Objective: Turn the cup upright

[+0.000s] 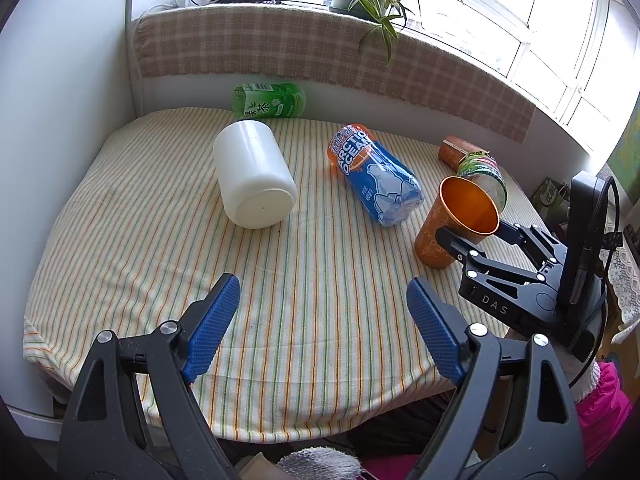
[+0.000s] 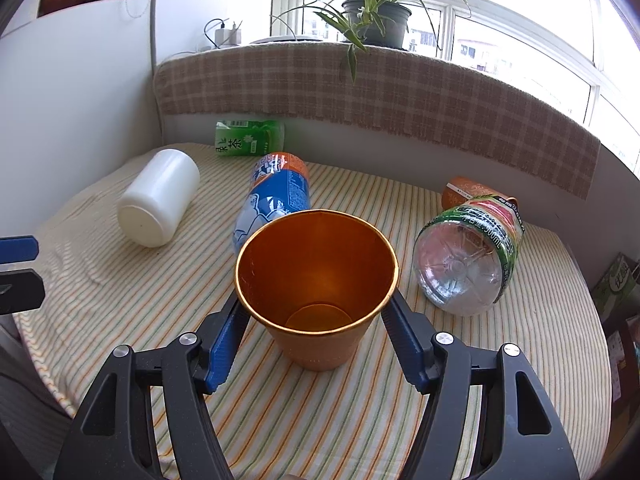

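An orange metal cup [image 2: 316, 280] stands upright, mouth up, on the striped tablecloth [image 2: 360, 420]. My right gripper [image 2: 314, 316] is shut on the cup, its blue pads pressing both sides just below the rim. The left wrist view shows the same cup [image 1: 452, 220] at the right with the right gripper [image 1: 472, 244] around it, the cup leaning slightly. My left gripper [image 1: 324, 320] is open and empty, hovering over the near part of the table, well left of the cup.
Lying on the table are a white jar [image 1: 254, 176], a blue Arctic Ocean bottle [image 1: 376, 176], a green tea bottle [image 1: 270, 100] at the back, and a clear bottle [image 2: 468, 256] close right of the cup. A potted plant [image 2: 376, 20] sits on the windowsill.
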{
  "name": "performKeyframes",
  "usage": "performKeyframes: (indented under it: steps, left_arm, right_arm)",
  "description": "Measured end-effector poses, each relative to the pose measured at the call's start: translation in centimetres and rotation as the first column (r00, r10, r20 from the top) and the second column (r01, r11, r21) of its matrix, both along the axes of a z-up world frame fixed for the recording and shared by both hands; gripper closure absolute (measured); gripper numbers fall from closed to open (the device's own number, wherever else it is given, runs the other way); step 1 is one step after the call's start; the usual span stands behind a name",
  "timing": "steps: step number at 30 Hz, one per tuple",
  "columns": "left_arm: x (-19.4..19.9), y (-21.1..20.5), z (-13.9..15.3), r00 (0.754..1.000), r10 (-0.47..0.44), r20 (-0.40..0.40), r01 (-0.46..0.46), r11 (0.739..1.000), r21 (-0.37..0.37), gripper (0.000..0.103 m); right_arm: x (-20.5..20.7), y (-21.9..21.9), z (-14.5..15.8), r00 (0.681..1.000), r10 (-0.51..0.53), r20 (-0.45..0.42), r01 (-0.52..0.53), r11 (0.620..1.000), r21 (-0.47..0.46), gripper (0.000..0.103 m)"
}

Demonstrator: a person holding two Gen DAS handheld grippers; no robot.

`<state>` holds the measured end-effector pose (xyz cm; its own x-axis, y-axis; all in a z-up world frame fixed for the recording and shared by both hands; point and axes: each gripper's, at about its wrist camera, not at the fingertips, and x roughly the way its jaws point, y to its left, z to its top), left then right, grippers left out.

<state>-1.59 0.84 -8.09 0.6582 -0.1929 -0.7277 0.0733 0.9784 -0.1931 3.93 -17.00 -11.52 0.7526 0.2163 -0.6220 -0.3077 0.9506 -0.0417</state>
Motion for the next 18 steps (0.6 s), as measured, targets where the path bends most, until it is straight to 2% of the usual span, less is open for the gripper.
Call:
performKeyframes:
  steps: [11,18]
  left_arm:
    - [-0.1,-0.1,-0.1,1.0,-0.003,0.005,0.003,1.0,0.0,0.015]
    - [0.1,-0.7,0.8,0.999,-0.007,0.045,0.007,1.0,0.011,0.015]
  right_arm:
    - [-0.7,-0.9,-0.2,0.999,0.002,-0.043,0.0,0.999,0.035,0.035]
    - [-2.4,-2.6,0.9,0.999,-0.022,-0.042,0.025,0.996,0.085,0.035]
